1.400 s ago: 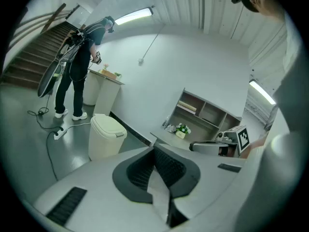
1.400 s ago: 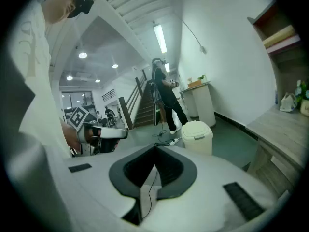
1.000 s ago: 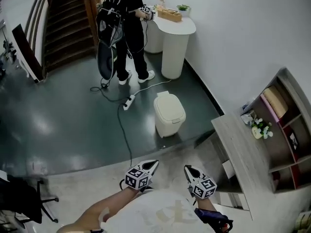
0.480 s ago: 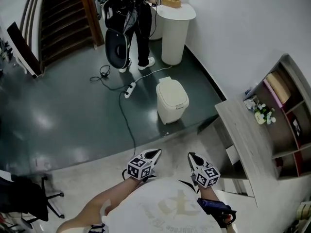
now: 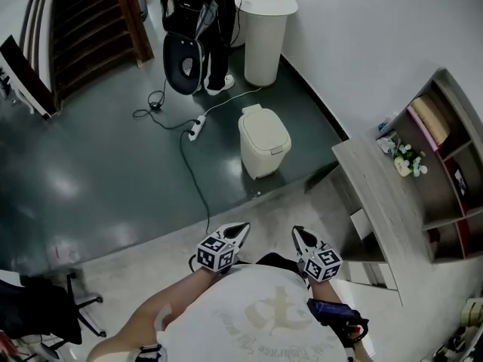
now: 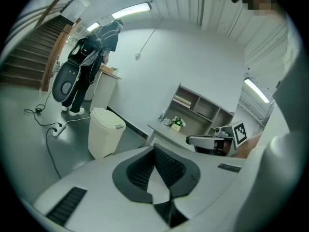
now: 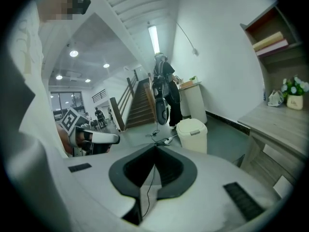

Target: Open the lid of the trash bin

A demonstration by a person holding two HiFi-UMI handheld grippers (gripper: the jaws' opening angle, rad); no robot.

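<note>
The cream trash bin (image 5: pixel 263 141) stands on the dark floor with its lid down, well ahead of both grippers. It also shows in the left gripper view as the bin (image 6: pixel 105 138) at left, and in the right gripper view as the bin (image 7: pixel 192 135) beyond the jaws. My left gripper (image 5: pixel 242 228) and right gripper (image 5: pixel 296 234) are held side by side close to my body, pointing toward the bin. The jaws of each meet at the tip with nothing between them, seen at the left gripper (image 6: pixel 155 148) and the right gripper (image 7: pixel 155 148).
A power strip (image 5: pixel 195 130) and its cable (image 5: pixel 192 179) lie on the floor left of the bin. A person in black (image 5: pixel 204 21) stands by a round white counter (image 5: pixel 264 29). A wooden desk (image 5: pixel 373 202) and shelf (image 5: pixel 445 164) are at right, stairs (image 5: pixel 83 21) at far left.
The head view has shifted so the bin sits a little nearer and the person in black is higher in the frame. Both grippers stay low, shut and side by side.
</note>
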